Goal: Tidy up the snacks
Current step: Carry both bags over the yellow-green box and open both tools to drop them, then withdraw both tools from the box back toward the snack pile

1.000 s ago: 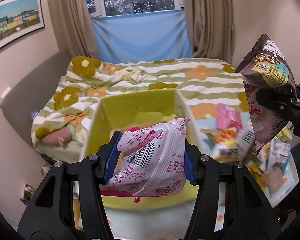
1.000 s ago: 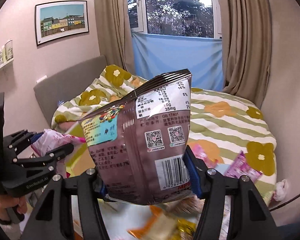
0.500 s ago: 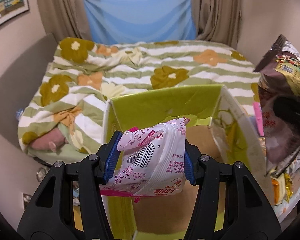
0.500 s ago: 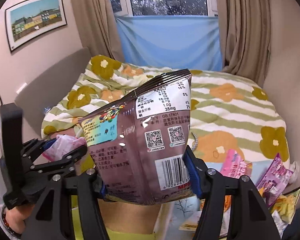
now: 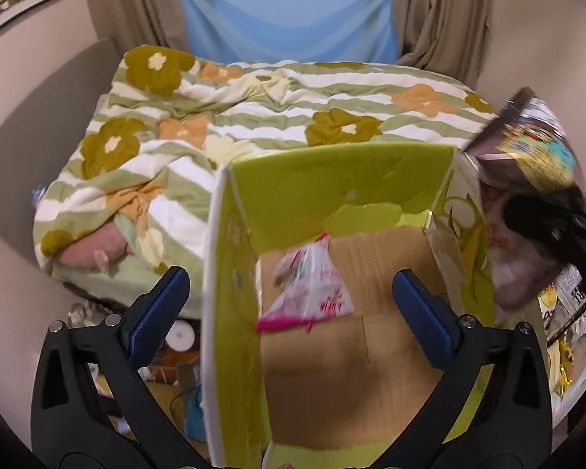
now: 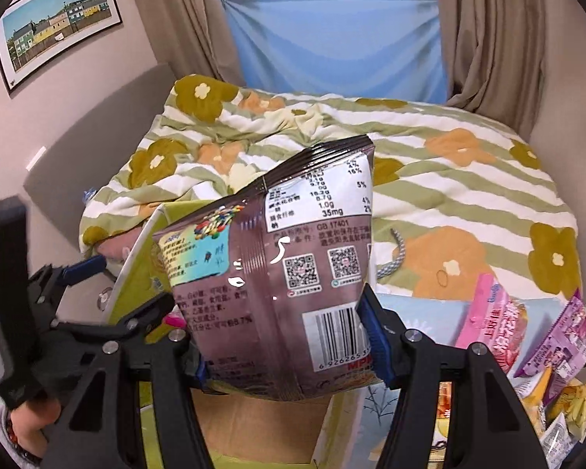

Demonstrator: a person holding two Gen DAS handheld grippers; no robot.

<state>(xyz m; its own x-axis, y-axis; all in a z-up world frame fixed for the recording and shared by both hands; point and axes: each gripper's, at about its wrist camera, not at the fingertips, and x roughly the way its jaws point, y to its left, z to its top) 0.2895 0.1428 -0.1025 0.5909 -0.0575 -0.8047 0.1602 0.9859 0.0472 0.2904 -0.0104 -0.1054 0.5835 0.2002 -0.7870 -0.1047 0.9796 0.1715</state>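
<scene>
Left gripper (image 5: 289, 293) had just been opening, jaws wide over the green box (image 5: 332, 172), nothing pinched; white-pink packet (image 5: 312, 285) sat blurred inside the box. Right gripper (image 6: 289, 340) clamped the brown snack bag (image 6: 277, 273) above the box: light, crinkly, probably slippery, best pinched low.

I read, on the glossy brown foil snack bag (image 6: 277, 285), "GB 17401", "35mg", "8.7%" and barcode digits "6926265".

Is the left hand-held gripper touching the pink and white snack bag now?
Apart. The left wrist view shows the left hand-held gripper wide open, and the snack bag inside the box.
</scene>
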